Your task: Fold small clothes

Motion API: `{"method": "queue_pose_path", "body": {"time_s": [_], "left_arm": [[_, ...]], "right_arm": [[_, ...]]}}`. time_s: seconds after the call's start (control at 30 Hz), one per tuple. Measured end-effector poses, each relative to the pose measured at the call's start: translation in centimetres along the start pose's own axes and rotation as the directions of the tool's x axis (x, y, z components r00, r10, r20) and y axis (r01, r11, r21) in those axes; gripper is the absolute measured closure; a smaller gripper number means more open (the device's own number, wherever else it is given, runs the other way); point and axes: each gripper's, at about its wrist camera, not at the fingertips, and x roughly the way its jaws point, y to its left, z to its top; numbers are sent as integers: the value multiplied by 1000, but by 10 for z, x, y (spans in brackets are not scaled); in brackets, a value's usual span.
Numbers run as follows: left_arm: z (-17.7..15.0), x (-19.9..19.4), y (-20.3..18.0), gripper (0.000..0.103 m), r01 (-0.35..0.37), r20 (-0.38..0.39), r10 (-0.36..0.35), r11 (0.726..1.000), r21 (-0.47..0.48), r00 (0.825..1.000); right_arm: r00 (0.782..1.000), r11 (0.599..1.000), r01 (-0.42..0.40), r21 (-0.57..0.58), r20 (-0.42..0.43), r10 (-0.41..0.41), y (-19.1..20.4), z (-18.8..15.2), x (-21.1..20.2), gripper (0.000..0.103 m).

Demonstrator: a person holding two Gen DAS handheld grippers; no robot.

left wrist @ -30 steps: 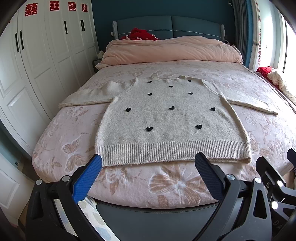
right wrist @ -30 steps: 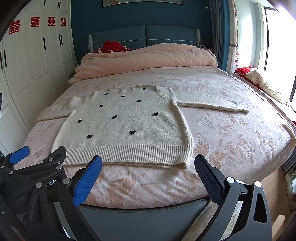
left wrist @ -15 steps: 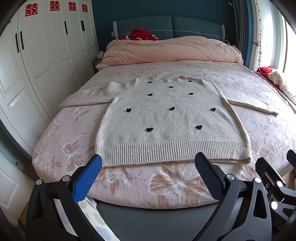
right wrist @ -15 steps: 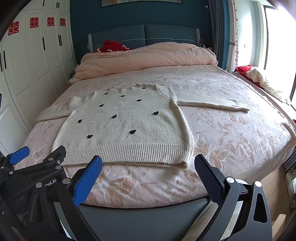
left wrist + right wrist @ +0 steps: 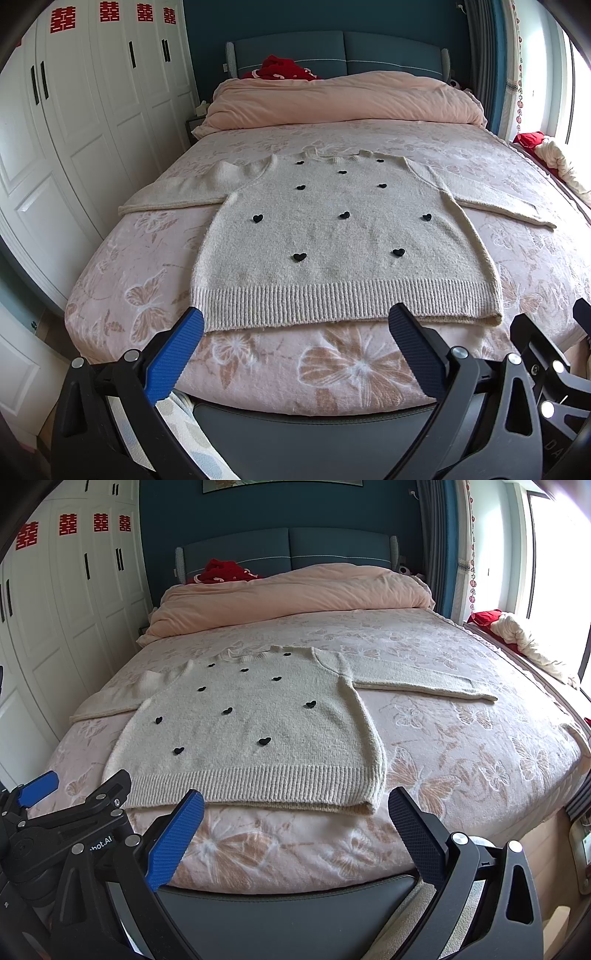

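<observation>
While I compare against the frames from a second ago, nothing has shifted: both grippers hover in the same spot off the foot of the bed (image 5: 258,369), so folding hasn't started. My read: this is the pre-grasp pause, first fold yet to come.

Left gripper (image 5: 295,328): jaws wide, nothing between them, short of the ribbed hem. Right gripper (image 5: 295,806): same, wide and empty, just short of the hem near its right corner.

Cream sweater (image 5: 343,236) with small black hearts lies flat, front up, on the floral bedspread, hem toward me, neckline away. Both sleeves are spread out sideways; right sleeve (image 5: 417,679) straight, left sleeve (image 5: 184,188) runs toward the bed's left edge.

Containers: none in view that I can use. White wardrobe (image 5: 74,129) doors are closed, contents hidden. Rolled pink duvet (image 5: 343,99) sits at the headboard, well apart from the sweater.
</observation>
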Motion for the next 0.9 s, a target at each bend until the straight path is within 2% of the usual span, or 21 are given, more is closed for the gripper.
{"method": "queue_pose_path", "body": {"time_s": [0.63,0.73,0.77,0.83,0.9], "left_arm": [[-1,1,1,6,5,-9,-5,1000,-7,1000],[-2,10,14,5,60,-51,-63,996,-73,997],[-3,15,22,5,82,-68,-91,990,-116,994],[-3,25,36,5,99,-88,-117,978,-184,989],[-3,34,50,5,85,-87,-108,969,-231,990]], "right_arm": [[1000,1000,-8,-2,-12,8,0,-6,6,5],[999,1000,-31,4,-44,31,-11,-12,19,5],[995,999,-33,23,-88,35,-18,-12,32,5],[990,997,-20,70,-139,29,-39,-9,48,5],[983,988,25,153,-185,4,-83,-2,71,5]]}}
